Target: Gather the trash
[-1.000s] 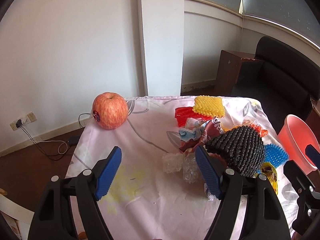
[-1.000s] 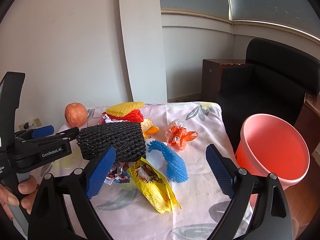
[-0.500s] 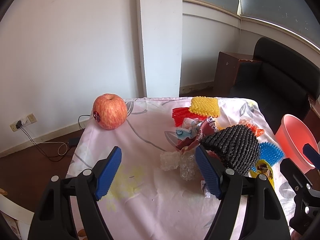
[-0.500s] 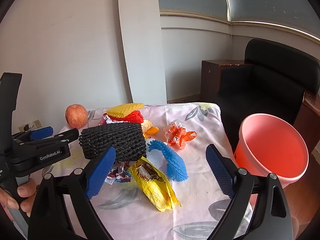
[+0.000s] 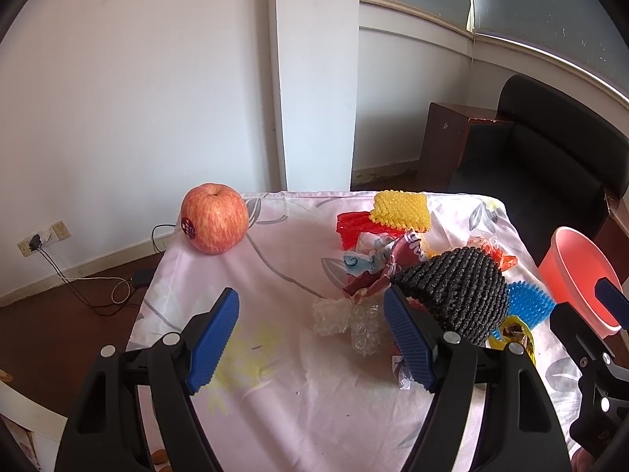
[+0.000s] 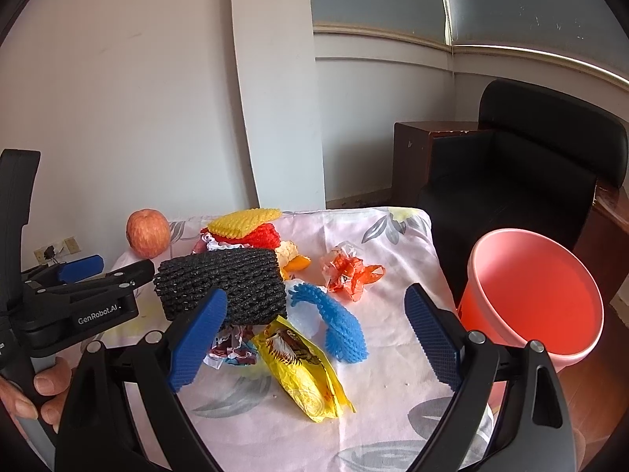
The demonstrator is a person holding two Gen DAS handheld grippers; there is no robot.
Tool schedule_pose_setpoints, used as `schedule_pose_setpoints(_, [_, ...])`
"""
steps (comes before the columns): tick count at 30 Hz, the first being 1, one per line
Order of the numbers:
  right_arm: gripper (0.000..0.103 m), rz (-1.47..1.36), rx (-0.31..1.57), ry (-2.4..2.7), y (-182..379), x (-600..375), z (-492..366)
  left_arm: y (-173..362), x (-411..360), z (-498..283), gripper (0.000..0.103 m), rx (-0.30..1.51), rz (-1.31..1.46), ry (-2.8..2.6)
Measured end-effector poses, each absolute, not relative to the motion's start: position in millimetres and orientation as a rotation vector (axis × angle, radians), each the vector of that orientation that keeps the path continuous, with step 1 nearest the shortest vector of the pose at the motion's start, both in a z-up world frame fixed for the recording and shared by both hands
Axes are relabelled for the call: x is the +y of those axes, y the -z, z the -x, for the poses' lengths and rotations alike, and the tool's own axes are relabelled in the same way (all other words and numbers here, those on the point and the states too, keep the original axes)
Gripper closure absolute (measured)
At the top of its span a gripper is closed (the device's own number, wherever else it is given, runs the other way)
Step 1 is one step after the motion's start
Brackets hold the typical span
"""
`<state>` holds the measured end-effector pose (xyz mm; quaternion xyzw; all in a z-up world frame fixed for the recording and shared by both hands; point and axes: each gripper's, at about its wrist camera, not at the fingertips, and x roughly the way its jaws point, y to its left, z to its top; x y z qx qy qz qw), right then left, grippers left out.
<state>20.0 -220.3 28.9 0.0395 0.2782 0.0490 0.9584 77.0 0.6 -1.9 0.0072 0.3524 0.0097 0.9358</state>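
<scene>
Black foam net [image 6: 220, 287] lies unheld; left claw [image 5: 310, 340] and right claw [image 6: 314, 334] gape, seemingly empty.

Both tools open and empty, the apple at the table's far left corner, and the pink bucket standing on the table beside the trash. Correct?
Not quite: the pink bucket stands off the table, past its right edge, as the right wrist view shows. Both tools, left and right, are open and empty; apple as stated.

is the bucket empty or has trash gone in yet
Empty as far as it shows: the bucket stands upright beside the table, and its visible inside is bare pink. The very bottom is hidden.
</scene>
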Motion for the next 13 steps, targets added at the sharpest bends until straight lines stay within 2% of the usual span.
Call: schedule_pose_setpoints(13, [0.011, -0.073, 0.558, -0.097, -29.0, -217.2, -21.7, 2.7, 1.5, -79.5, 0.028, 0.724, -0.009, -0.022])
